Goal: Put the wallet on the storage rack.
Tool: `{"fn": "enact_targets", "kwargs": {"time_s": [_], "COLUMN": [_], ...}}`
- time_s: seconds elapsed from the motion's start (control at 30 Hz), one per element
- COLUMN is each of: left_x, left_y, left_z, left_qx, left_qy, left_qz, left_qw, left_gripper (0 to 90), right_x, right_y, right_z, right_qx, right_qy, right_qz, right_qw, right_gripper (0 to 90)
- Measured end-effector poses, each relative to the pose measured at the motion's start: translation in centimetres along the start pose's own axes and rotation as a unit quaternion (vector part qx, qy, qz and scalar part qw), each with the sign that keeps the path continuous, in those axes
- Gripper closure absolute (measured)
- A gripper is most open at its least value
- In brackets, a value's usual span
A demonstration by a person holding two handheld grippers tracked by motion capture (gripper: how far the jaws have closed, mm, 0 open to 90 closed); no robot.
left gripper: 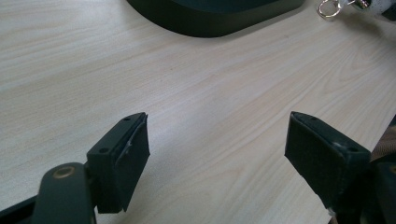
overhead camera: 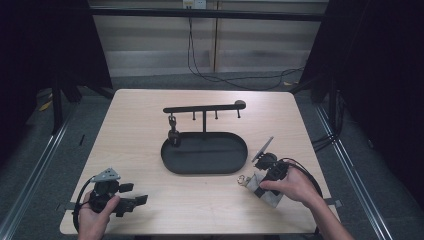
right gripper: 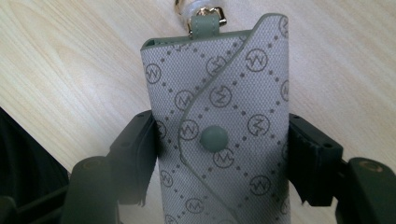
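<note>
Bench (overhead camera: pixel 150 115): pale wood-grain top, the largest surface in the high view; dark floor around it.
Tray (overhead camera: pixel 204 167): black oval dish at bench centre, with a black post and a crossbar (overhead camera: pixel 202 108) carrying small hooks; one small dark item hangs at the bar's left end, over the tray.
Left tongs (overhead camera: pixel 141 200): near the front left corner of the bench, held in the left hand; jaws spread wide, nothing but bare wood between them in the left gripper view (left gripper: pixel 217 154).
Right tongs (overhead camera: pixel 260 186): front right of the tray, clenched on the key pouch.
Key pouch (right gripper: pixel 219 135): grey-green patterned fabric, flap fastened by a round snap; both pads press its sides.
Ring clasp (right gripper: pixel 200 10): metal fitting at the pouch's far end, lying just right of the tray's front edge.
</note>
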State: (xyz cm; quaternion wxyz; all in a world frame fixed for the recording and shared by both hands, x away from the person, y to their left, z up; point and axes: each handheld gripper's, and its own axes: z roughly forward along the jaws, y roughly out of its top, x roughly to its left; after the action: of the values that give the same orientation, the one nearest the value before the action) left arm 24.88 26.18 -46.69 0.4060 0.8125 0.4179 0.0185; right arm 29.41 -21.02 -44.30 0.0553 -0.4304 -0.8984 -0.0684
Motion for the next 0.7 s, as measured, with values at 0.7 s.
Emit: {"fn": "enact_targets", "kwargs": {"time_s": [0.7], "left_x": [-0.1], "left_y": [0.0], "left_z": [-0.1], "left_qx": [0.001], "left_qy": [-0.003], "left_qz": [0.005], "left_qw": [1.0], "left_gripper": [21.8], "right_x": [0.1], "right_y": [0.6], "right_z": [-4.2], "right_qx": [-0.008], "right_qy": [-0.015], "right_qz": [0.011], "right_qw": [0.9998], "right_gripper": [33.1]}}
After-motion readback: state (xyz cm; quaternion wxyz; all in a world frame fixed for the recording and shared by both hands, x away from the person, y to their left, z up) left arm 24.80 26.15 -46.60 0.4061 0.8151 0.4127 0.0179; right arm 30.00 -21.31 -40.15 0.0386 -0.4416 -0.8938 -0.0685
